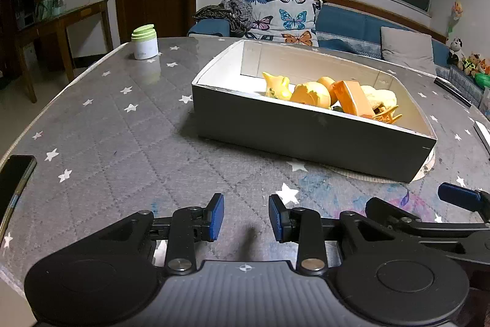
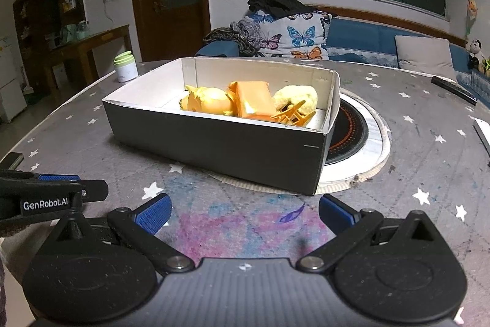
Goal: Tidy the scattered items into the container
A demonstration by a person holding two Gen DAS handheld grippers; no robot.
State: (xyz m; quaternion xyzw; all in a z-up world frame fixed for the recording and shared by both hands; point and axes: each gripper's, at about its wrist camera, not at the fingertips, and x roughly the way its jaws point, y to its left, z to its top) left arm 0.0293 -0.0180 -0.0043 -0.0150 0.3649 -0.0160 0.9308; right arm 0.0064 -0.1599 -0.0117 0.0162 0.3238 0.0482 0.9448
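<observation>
Both claws hover low over my worktop [image 2: 428,118], empty: left claw [image 1: 246,218] narrowly parted, right claw [image 2: 245,213] wide. Ahead of both sits the container [image 2: 214,143], long axis crosswise, toys [image 2: 251,103] inside; my right claw appears nearer.

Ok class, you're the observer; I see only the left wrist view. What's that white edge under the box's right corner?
Observer: It's the white rim of a round black hob; the box sits partly over it.
Operator: And the right gripper? I see just one finger.
Observer: The right gripper is open wide and empty, in front of the box.
</observation>
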